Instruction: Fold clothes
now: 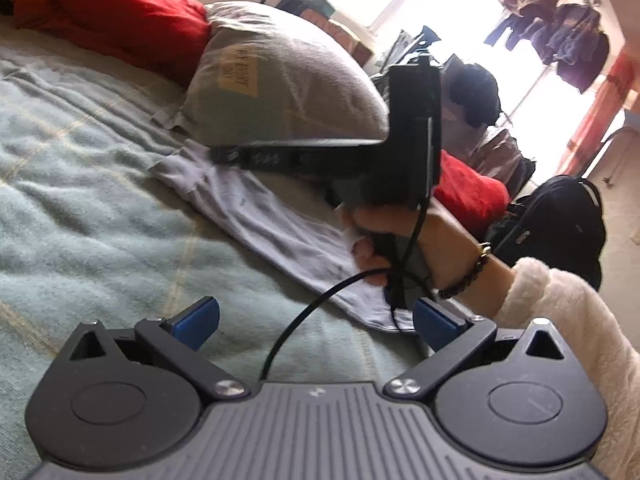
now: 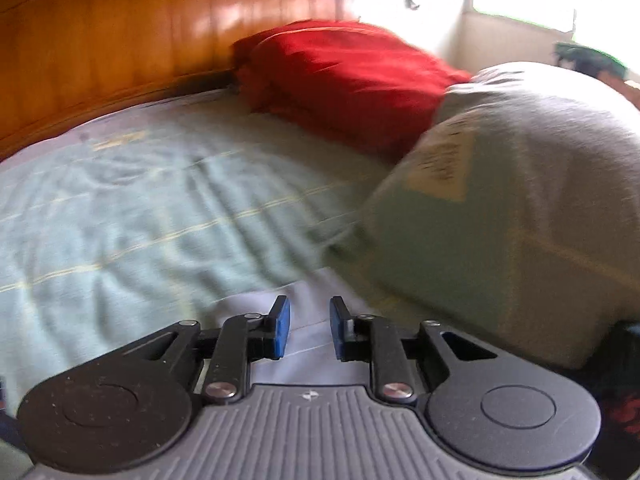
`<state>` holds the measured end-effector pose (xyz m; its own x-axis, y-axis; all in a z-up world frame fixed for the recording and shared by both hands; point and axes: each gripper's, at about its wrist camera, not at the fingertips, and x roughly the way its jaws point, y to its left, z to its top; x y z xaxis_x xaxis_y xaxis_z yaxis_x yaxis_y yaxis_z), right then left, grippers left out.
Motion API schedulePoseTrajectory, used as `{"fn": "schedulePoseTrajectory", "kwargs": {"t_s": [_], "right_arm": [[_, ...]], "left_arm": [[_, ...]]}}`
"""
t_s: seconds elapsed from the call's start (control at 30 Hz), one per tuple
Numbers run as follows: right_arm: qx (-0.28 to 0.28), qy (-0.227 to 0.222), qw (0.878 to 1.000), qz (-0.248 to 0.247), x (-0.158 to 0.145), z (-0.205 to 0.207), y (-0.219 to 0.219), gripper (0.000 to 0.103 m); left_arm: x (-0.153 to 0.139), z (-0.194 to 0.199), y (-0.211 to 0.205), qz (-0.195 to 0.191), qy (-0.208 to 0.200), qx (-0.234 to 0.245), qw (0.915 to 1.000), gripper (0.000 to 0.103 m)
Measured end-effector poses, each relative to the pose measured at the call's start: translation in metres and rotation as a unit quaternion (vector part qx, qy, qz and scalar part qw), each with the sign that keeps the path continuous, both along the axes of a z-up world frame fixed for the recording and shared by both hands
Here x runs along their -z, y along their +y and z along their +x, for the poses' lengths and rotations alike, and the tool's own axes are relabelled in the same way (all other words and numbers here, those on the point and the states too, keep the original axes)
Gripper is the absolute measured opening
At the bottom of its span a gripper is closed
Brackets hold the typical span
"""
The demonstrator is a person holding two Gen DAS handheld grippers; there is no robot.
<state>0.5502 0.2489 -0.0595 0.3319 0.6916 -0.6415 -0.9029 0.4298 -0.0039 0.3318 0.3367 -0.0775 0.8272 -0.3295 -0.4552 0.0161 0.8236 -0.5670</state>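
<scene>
A pale lavender garment (image 1: 260,216) lies flat as a long strip on the green bedspread (image 1: 80,200). My left gripper (image 1: 316,320) is open wide just above the bedspread, its blue pads (image 1: 196,320) either side of the garment's near end and holding nothing. A hand (image 1: 384,236) in a white fleece sleeve holds my right gripper (image 1: 228,156) low over the garment's far end, beside a grey pillow. In the right wrist view my right gripper (image 2: 310,328) stands open with a narrow gap, the garment (image 2: 260,304) lying beneath its fingers.
A grey pillow (image 2: 500,200) and a red pillow (image 2: 352,72) lie along the bed's far side below a wooden headboard (image 2: 120,40). A black cable (image 1: 296,332) loops over the garment. A black backpack (image 1: 560,220) sits on the floor; clothes (image 1: 560,32) hang by the window.
</scene>
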Motion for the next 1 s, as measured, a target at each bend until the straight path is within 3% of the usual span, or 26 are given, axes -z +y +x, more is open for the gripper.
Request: {"fn": "schedulePoseTrajectory", "kwargs": {"t_s": [0.1,0.23,0.33,0.5,0.6,0.67,0.77,0.87,1.0], "right_arm": [[-0.035,0.008,0.999,-0.024,0.008,-0.014,0.011,0.026],[-0.039,-0.012,0.998,-0.054,0.022,-0.022,0.019,0.026],[-0.026,-0.012,0.999,-0.038,0.020,-0.021,0.020,0.012],[-0.018,0.018,1.000,0.003,0.013,-0.019,0.028,0.012],[-0.029,0.049,0.998,-0.002,0.016,-0.017,0.036,0.021],[-0.031,0.025,0.999,-0.021,0.014,-0.024,0.034,0.036],[-0.024,-0.008,0.999,-0.034,0.002,-0.028,0.014,0.041],[0.022,-0.040,0.998,-0.050,-0.012,-0.015,-0.022,0.050],[0.094,-0.047,0.992,-0.076,-0.024,0.005,-0.092,0.050]], "left_arm": [[-0.002,-0.001,-0.002,-0.003,-0.009,0.016,0.9998,0.102],[-0.002,0.000,-0.006,0.000,-0.010,0.023,0.9997,0.102],[-0.003,-0.001,-0.007,0.000,-0.012,0.024,0.9996,0.102],[-0.005,-0.004,-0.008,0.000,-0.017,0.027,0.9995,0.102],[-0.006,-0.005,-0.009,0.001,-0.020,0.028,0.9994,0.102],[-0.007,-0.006,-0.010,0.001,-0.022,0.029,0.9993,0.102],[-0.011,-0.009,-0.017,0.004,-0.035,0.049,0.9982,0.102],[-0.014,-0.012,-0.027,0.009,-0.048,0.076,0.9959,0.102],[-0.014,-0.010,-0.044,0.029,-0.049,0.105,0.9928,0.102]]}}
